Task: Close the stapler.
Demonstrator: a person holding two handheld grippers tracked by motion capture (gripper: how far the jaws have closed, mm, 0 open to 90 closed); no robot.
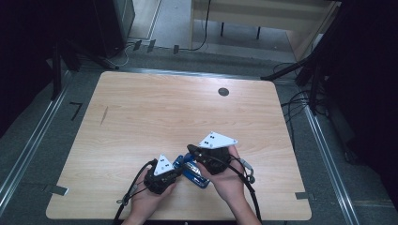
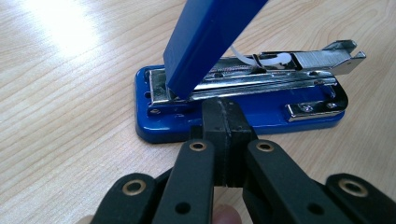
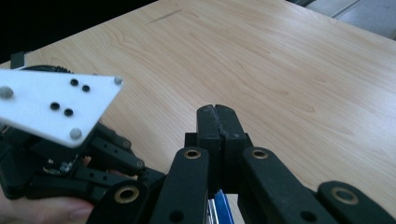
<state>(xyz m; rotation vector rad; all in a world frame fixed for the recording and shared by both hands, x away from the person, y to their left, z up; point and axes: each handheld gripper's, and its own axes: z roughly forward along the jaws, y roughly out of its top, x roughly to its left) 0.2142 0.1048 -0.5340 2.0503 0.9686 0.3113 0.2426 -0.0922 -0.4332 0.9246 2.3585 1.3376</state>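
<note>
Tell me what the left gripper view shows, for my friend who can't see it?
A blue stapler lies on a wooden table with its top swung up, baring the metal staple track. The left gripper, its black fingers shut together, sits right in front of the stapler's base.

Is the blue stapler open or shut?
Open. In the left gripper view, the stapler's blue top arm is swung up, away from the base, so the silver staple channel lies bare.

One blue stapler [image 2: 243,100] (lid swung open), two grippers, one wooden table [image 1: 155,112].
</note>
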